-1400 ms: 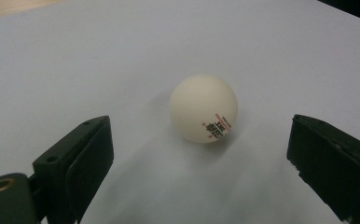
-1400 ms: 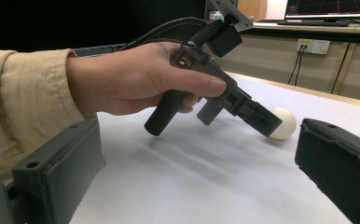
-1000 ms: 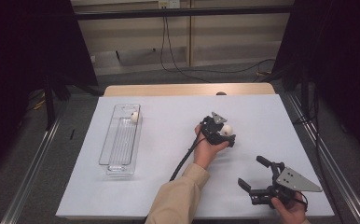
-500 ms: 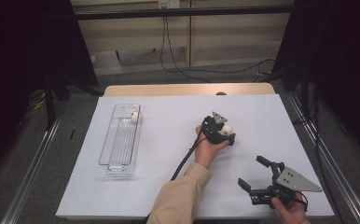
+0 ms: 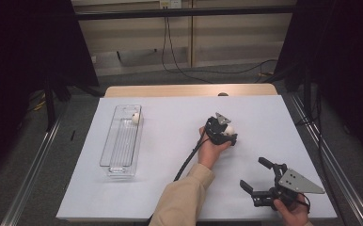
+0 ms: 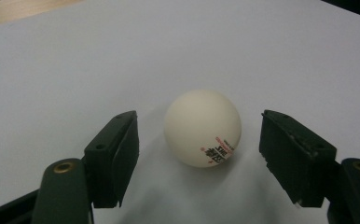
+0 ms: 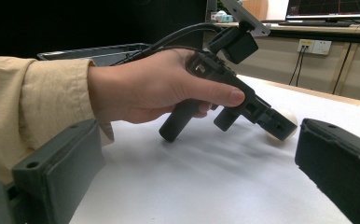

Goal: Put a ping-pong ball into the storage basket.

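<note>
the left hand-held gripper (image 6: 199, 154) has been closing, its jaws half open around the ball (image 6: 202, 127) in mid-frame without touching; a crooked squeeze could make it roll off.

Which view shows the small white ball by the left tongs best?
The left gripper view: the small white plastic ball sits on the white table, close and sharp, red print legible, with gaps to both jaws. The high view gives a white speck beside the left tongs. The right gripper view shows a sliver.

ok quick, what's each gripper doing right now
Left gripper: jaws have just been closing around the white ball, pads not yet touching it.
Right gripper: open, holding nothing.
</note>
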{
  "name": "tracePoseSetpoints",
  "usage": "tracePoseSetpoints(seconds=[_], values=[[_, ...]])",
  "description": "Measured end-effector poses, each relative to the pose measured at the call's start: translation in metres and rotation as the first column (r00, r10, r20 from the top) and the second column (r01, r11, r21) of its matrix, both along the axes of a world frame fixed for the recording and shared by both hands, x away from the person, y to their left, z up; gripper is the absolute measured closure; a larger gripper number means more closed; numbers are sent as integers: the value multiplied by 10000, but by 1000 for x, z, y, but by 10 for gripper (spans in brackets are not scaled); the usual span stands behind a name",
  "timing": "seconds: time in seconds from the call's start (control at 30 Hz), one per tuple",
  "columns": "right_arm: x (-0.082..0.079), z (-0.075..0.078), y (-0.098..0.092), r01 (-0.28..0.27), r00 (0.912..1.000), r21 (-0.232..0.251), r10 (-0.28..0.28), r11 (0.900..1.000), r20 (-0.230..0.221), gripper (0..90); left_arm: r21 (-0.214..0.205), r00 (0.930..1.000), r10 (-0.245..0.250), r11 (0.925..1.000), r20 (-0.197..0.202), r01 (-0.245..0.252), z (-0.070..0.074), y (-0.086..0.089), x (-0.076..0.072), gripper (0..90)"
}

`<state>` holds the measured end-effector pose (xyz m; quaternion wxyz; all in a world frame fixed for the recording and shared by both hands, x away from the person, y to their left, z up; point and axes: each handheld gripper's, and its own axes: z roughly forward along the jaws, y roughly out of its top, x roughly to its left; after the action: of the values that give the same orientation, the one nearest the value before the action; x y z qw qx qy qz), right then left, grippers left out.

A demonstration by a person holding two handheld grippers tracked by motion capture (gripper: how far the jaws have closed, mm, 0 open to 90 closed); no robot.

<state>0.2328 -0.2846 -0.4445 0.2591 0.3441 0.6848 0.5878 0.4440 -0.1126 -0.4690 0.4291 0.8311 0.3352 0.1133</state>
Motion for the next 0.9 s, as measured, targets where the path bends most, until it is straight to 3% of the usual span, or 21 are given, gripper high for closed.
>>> tracePoseSetpoints(seconds=[0.33, 0.6, 0.9], values=[[0, 0, 0, -22, 10000, -1, 22, 10000, 7, 3, -34, 10000, -74, 10000, -41, 73, 0, -5, 1, 376], [0, 0, 0, -27, 10000, 12, 27, 10000, -5, 3, 222, 9999, 25, 9998, -117, -22, -1, -8, 3, 430], [0, 0, 0, -38, 10000, 19, 38, 10000, 15, 3, 139, 9997, 61, 9999, -241, -58, -1, -9, 4, 510]])
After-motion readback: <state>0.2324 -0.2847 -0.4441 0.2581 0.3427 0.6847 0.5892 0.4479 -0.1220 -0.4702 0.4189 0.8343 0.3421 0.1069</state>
